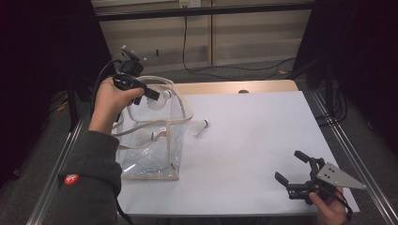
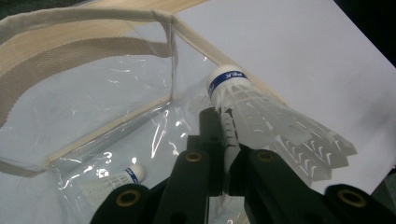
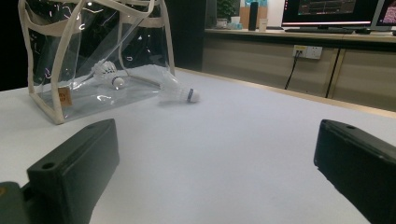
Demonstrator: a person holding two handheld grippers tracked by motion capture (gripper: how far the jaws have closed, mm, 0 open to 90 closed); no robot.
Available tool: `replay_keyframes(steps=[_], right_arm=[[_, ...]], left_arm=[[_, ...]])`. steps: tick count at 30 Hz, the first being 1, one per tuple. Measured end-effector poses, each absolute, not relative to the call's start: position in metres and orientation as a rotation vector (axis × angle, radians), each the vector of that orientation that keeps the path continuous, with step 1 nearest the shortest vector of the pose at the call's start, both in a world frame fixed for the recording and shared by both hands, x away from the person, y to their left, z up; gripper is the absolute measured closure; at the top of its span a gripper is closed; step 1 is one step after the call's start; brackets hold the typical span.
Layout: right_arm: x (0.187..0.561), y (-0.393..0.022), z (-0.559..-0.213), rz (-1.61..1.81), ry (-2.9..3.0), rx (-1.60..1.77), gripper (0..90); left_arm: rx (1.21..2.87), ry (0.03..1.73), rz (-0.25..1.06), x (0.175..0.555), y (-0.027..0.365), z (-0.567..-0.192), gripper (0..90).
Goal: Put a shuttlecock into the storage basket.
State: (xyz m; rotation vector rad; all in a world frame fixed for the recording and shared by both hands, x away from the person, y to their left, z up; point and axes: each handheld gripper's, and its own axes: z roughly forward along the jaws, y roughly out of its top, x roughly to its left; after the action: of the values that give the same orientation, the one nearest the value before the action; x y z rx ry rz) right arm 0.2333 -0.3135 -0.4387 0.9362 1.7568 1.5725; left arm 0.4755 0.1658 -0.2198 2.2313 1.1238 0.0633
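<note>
Black jaws of the left gripper (image 2: 223,161) were clamped on the skirt of a white plastic shuttlecock (image 2: 261,119), its blue-banded cork end pointing away from the gripper and hanging just over the rim of a clear plastic tote bag (image 2: 93,93) trimmed in beige webbing. From the high view, the left gripper (image 1: 157,96) was raised above the bag's open top near the left edge of the white surface (image 1: 253,150), the person's left hand (image 1: 110,101) wrapped round its handle, a dark grey sleeve (image 1: 91,164) trailing toward the bottom of the frame. A second shuttlecock (image 2: 112,179) lay on its side on the bag's floor. A third shuttlecock (image 1: 202,126) rested on the surface just beside the bag (image 1: 150,140), cork end pointing away from it; the right gripper view showed it (image 3: 180,91) lying close to the bag's wall. The right gripper (image 1: 293,166) sat low at the near right corner of the surface, well apart from the bag, held in the right hand (image 1: 331,206), its jaws spread wide with nothing between them.
</note>
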Motion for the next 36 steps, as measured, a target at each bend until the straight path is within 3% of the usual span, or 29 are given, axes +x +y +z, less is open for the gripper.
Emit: replay_keyframes(steps=[36], right_arm=[[0.233,-0.313,-0.439,1.576,1.761,0.938,0.0]], left_arm=[[2.247,1.212,0.087,0.489,0.176,-0.245,88.4]])
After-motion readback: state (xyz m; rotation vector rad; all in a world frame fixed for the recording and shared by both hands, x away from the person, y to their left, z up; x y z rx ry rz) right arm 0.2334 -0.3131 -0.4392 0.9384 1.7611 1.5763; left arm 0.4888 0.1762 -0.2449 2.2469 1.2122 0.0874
